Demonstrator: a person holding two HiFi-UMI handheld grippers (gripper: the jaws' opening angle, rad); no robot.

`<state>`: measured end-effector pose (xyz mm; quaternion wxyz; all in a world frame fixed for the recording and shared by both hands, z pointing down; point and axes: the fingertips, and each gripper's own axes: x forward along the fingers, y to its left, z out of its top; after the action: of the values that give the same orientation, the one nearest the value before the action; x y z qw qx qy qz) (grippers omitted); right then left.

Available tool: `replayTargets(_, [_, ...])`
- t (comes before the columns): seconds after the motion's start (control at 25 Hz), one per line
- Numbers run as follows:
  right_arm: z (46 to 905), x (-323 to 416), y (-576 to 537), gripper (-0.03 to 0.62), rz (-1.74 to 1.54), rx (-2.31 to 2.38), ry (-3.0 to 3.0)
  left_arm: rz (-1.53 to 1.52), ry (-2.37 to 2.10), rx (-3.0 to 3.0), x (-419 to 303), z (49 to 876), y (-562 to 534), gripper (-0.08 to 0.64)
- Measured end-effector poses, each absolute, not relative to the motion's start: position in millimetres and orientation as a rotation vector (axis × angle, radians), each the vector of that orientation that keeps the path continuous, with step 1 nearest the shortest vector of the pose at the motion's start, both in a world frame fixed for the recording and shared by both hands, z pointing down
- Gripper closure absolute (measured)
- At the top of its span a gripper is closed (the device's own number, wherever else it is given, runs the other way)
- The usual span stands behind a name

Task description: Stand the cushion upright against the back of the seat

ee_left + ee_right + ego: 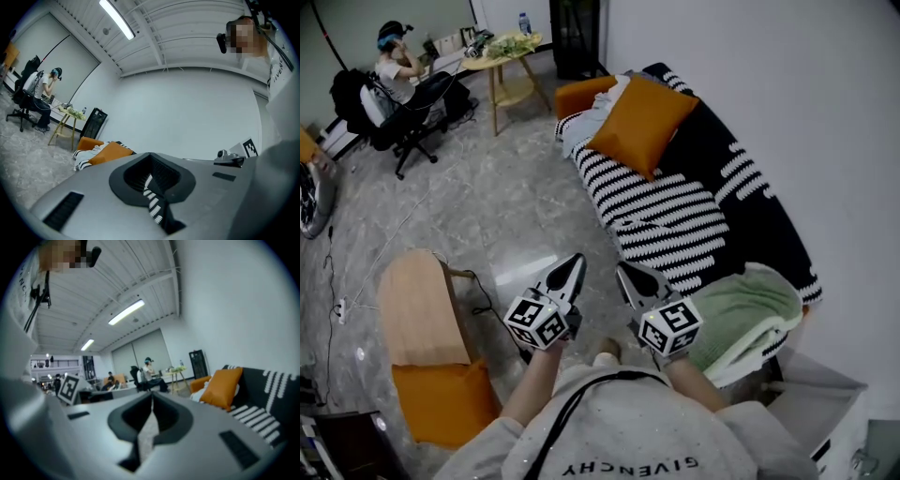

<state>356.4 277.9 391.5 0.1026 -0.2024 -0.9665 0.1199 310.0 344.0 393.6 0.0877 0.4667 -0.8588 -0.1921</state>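
Cushion (642, 122), orange, at far end of striped sofa (675, 216), propped upright against backrest, lower part hidden in left gripper view, left gripper (575, 265) and right gripper (623, 272) closed, empty, well apart from it.

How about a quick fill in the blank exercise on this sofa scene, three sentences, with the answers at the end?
1. The cushion standing against the back of the sofa is ____ in colour.
2. The folded blanket at the sofa's near end is pale ____.
3. The left gripper and the right gripper hold nothing, and their jaws are ____.

Missing words: orange; green; shut.
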Motion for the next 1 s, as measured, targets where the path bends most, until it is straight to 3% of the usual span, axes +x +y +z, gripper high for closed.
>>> replayTargets(0.6, [407,305,241,0.574,0.415,-0.524,-2.846,-0.52,-2.539,1.399,256,402,305,0.535])
replayTargets(1.0, [406,206,217,0.574,0.387,-0.444,-2.853,-0.505,-2.48,1.496,155,401,274,0.535])
